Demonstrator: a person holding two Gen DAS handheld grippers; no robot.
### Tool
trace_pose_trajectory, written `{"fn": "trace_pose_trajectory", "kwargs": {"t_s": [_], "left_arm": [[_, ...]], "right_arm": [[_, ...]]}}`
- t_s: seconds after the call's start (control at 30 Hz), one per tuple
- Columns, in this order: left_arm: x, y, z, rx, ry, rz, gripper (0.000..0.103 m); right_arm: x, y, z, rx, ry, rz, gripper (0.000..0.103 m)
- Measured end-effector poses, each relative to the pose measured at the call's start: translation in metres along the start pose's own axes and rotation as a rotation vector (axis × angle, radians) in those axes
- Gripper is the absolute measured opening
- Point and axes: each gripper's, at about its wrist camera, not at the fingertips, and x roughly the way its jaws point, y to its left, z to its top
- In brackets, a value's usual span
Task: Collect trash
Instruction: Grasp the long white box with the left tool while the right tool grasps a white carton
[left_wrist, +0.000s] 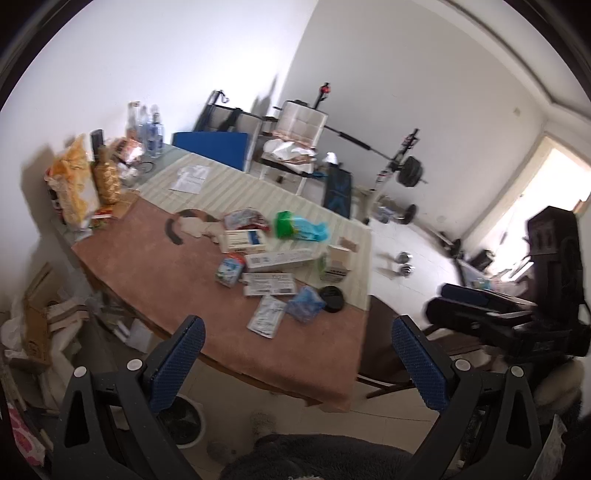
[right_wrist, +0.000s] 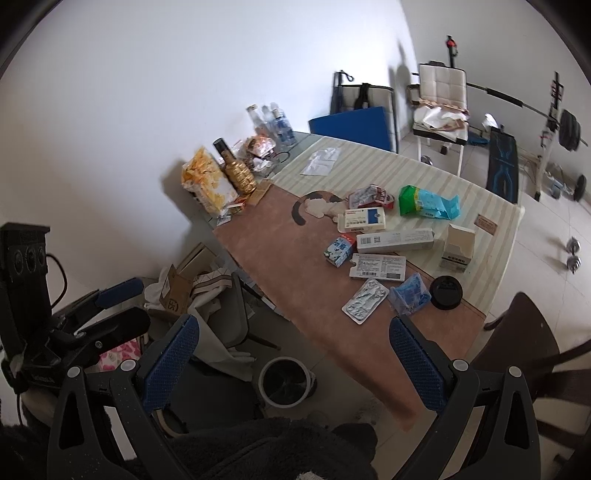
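Trash lies on the table: a silver blister pack, a crumpled blue wrapper, a flat barcode box, a small milk carton, a long white box, a green-blue bag and a black lid. A round bin stands on the floor below the table's near edge. My left gripper is open and empty above the table's near edge. My right gripper is open and empty above the bin.
A chip bag, gold bottle and water bottles stand at the table's far left. A dark chair is at the right. Cardboard and bags pile on the floor to the left. Gym weights stand behind.
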Motion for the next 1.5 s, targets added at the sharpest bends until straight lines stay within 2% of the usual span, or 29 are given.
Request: {"fn": "trace_pose_trajectory", "kwargs": {"t_s": [0.13, 0.17, 0.27, 0.4, 0.53, 0.73, 0.8, 0.9, 0.93, 1.03, 1.17, 1.2, 1.23, 1.27, 1.37, 1.4, 1.43, 1.5], "left_arm": [[0.039, 0.012, 0.004, 0.051, 0.002, 0.248, 0.103], [0.053, 0.015, 0.006, 0.061, 0.014, 0.290, 0.103], [0.099, 0.027, 0.011, 0.062, 0.074, 0.358, 0.103], [0.165, 0.042, 0.016, 0.083, 0.155, 0.405, 0.103], [0.249, 0.032, 0.041, 0.238, 0.228, 0.471, 0.103], [0.390, 0.009, 0.081, 0.484, 0.401, 0.411, 0.103], [0.426, 0.003, 0.088, 0.551, 0.452, 0.393, 0.103], [0.481, -0.002, 0.092, 0.653, 0.544, 0.323, 0.102], [0.500, -0.001, 0.091, 0.682, 0.593, 0.294, 0.098], [0.538, -0.002, 0.088, 0.736, 0.671, 0.249, 0.085], [0.567, -0.008, 0.078, 0.804, 0.747, 0.196, 0.085], [0.572, -0.010, 0.075, 0.819, 0.765, 0.183, 0.085], [0.576, -0.012, 0.071, 0.839, 0.782, 0.178, 0.085], [0.580, -0.015, 0.068, 0.860, 0.793, 0.175, 0.085], [0.587, -0.022, 0.061, 0.897, 0.807, 0.155, 0.085], [0.590, -0.025, 0.059, 0.905, 0.810, 0.153, 0.081], [0.592, -0.026, 0.057, 0.913, 0.812, 0.154, 0.066], [0.598, -0.027, 0.055, 0.909, 0.831, 0.148, 0.053]], "right_arm": [[0.010, -0.020, -0.001, 0.112, 0.000, -0.059, 0.103], [0.018, -0.030, -0.002, 0.152, 0.003, -0.082, 0.103], [0.042, -0.065, 0.000, 0.259, 0.015, -0.143, 0.103], [0.094, -0.141, 0.009, 0.419, 0.081, -0.259, 0.103], [0.147, -0.210, 0.029, 0.474, 0.162, -0.373, 0.103], [0.240, -0.306, 0.069, 0.552, 0.284, -0.461, 0.103], [0.270, -0.326, 0.080, 0.560, 0.313, -0.467, 0.103], [0.315, -0.351, 0.095, 0.556, 0.359, -0.492, 0.103], [0.325, -0.354, 0.096, 0.554, 0.367, -0.495, 0.103], [0.352, -0.365, 0.099, 0.550, 0.400, -0.503, 0.103], [0.384, -0.380, 0.101, 0.562, 0.437, -0.497, 0.103], [0.391, -0.384, 0.101, 0.565, 0.451, -0.497, 0.100], [0.392, -0.387, 0.101, 0.571, 0.453, -0.494, 0.086], [0.392, -0.392, 0.100, 0.581, 0.452, -0.495, 0.081], [0.381, -0.404, 0.097, 0.612, 0.451, -0.517, 0.079], [0.377, -0.409, 0.096, 0.620, 0.457, -0.530, 0.079], [0.375, -0.414, 0.094, 0.627, 0.460, -0.535, 0.079], [0.371, -0.421, 0.091, 0.651, 0.458, -0.512, 0.079]]}}
